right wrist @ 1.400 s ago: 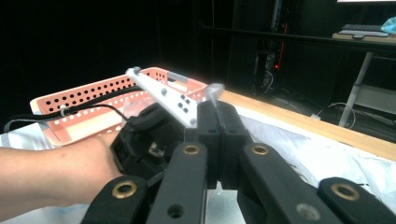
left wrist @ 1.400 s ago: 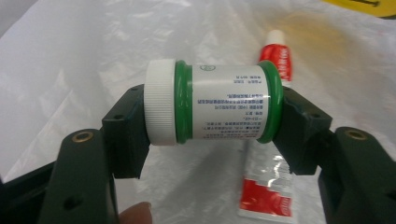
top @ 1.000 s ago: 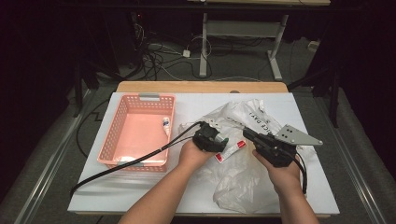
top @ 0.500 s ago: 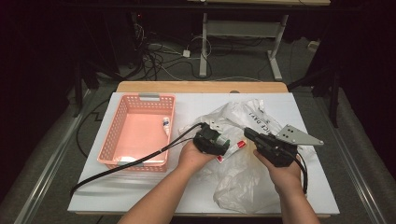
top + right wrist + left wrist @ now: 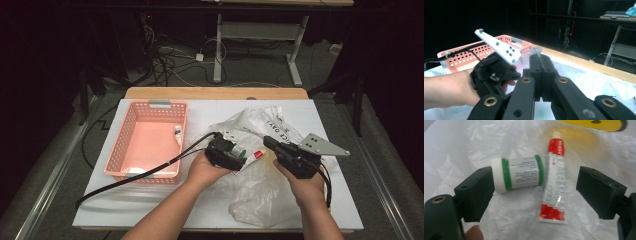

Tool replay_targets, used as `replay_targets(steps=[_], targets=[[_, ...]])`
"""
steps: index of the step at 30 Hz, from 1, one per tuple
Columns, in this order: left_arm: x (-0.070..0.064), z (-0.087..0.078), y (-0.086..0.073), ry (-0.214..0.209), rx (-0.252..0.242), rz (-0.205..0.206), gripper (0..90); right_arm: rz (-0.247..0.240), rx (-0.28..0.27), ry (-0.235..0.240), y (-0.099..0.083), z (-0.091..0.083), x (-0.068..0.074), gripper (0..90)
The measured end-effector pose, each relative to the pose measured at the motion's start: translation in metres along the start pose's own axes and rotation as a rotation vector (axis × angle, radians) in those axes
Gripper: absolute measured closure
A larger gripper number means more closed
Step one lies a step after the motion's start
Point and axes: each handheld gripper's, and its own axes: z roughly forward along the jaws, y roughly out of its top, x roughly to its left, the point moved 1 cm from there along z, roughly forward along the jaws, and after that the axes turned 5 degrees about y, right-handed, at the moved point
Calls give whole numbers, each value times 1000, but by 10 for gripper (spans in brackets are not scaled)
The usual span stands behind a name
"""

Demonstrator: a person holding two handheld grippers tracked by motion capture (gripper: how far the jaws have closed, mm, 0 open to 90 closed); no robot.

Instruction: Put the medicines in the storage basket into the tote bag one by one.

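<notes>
A small white jar with green bands (image 5: 520, 173) lies on its side on a crumpled white plastic bag (image 5: 499, 142), next to a red and white tube (image 5: 555, 182). My left gripper (image 5: 539, 185) is open, its jaws spread around both; the left jaw touches the jar's white cap. From above, the left gripper (image 5: 235, 155) sits by the jar (image 5: 240, 152) and tube (image 5: 257, 155). My right gripper (image 5: 540, 58) is shut, with a sliver of thin plastic pinched at its tips. It holds the bag (image 5: 260, 200) just right of the tube (image 5: 267, 141).
A pink perforated basket (image 5: 150, 105) stands on the left of the white table (image 5: 150, 210), with a small white bottle (image 5: 177, 132) inside. The left gripper's black cable (image 5: 125, 182) trails across the basket's front. The table's wooden far edge (image 5: 215, 93) lies behind.
The bag's folds have shifted and the red tube now lies farther right, beside the green-banded jar. Both grippers have barely moved.
</notes>
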Motion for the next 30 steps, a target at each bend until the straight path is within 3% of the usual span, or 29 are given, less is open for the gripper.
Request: replay_targets(steps=[4,8,11,13,25,30], targets=[[-8,-10,-1,-19,-16,11,114,0,-3,-2,0,-1,-1,900],[-12,-18,-2,-36,-4,-4,33,0,-2,-3,0,-1,-1,900],[-14,-25,-6,-80,-24,-31,0,3,-4,-5,0,-2,-1,900],[-16,-31,-10,-94,-28,-28,0,7,-2,-8,1,-2,-1,900],[-23,-68,-36,-96,-72,-6,0,1,1,-9,0,-2,-1,900],[-20,-75,-49,-96,-66,-22,0,0,4,-7,0,-1,0,900]])
